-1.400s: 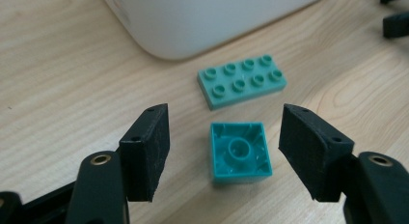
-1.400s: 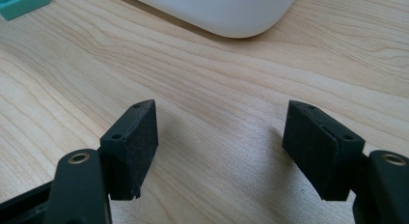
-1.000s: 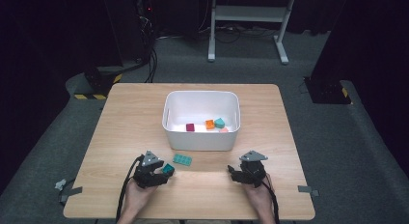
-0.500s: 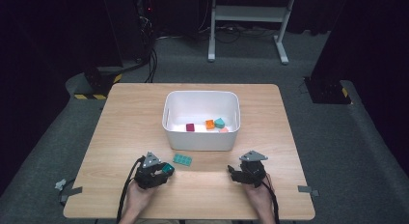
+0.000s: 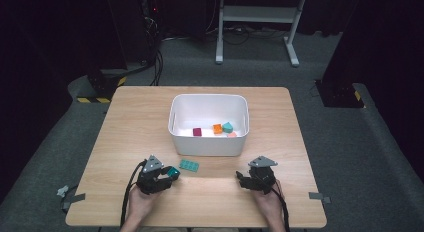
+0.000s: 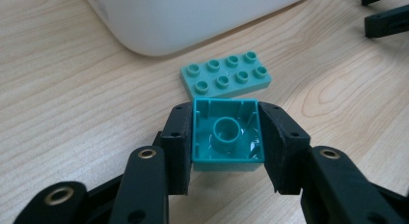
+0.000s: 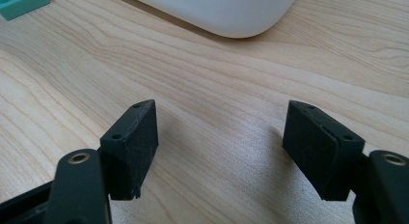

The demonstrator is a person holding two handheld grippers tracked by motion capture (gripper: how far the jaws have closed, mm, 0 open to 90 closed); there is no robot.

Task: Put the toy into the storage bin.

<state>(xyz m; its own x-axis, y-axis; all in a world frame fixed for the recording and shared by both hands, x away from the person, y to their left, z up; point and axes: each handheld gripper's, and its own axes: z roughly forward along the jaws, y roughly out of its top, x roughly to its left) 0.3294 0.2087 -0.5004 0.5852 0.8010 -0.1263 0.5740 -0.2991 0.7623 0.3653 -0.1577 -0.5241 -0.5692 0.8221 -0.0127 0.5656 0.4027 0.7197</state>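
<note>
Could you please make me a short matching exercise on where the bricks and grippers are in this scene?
Things:
1. teal brick
2. flat green brick
3. orange brick
4. right gripper

States:
A. inside the white bin
B. open over bare table
C. clamped in the left gripper
D. lying on the table before the bin

Pairs: 1-C, 2-D, 3-A, 4-B

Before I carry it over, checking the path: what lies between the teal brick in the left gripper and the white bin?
A flat mint plate lies on the table between teal brick and white bin, seen in the left gripper view.
</note>
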